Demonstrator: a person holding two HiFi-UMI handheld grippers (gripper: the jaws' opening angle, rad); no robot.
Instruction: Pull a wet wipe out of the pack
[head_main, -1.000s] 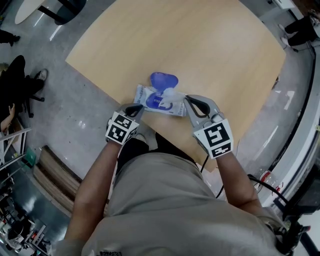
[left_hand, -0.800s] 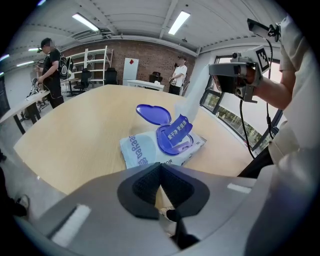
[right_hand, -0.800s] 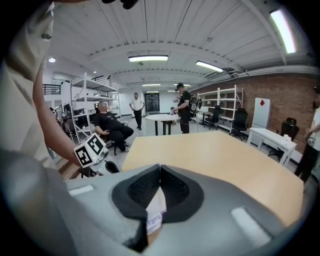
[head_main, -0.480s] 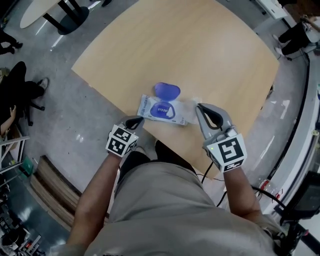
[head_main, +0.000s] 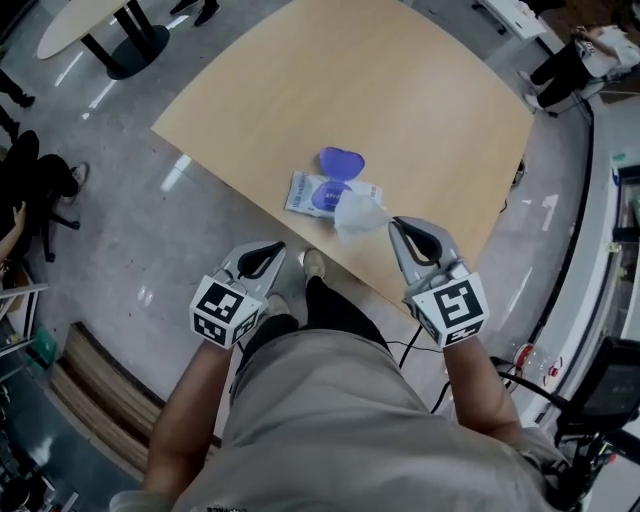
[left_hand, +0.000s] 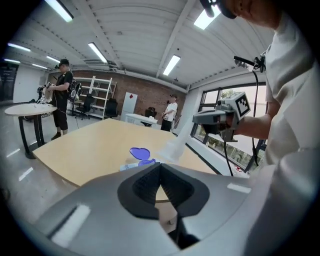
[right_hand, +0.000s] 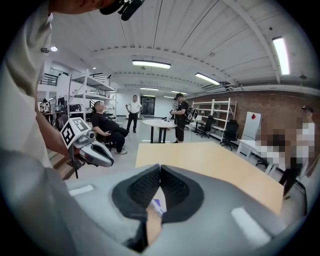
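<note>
Your right gripper (head_main: 394, 226) is pinched tight on the wet wipe (head_main: 357, 212), which stretches from its tips down to the opening of the pack (head_main: 318, 193). The pack lies flat near the front edge of the table (head_main: 400, 110) with its purple lid (head_main: 341, 161) flipped open (on the side away from you). Your left gripper (head_main: 277, 248) hangs off the table, jaws pressed together on nothing.

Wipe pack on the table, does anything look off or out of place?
Nothing spilled or damaged. The wipe pack sits near the table edge, purple lid flipped open, a wet wipe stretched from it toward the right gripper.
</note>
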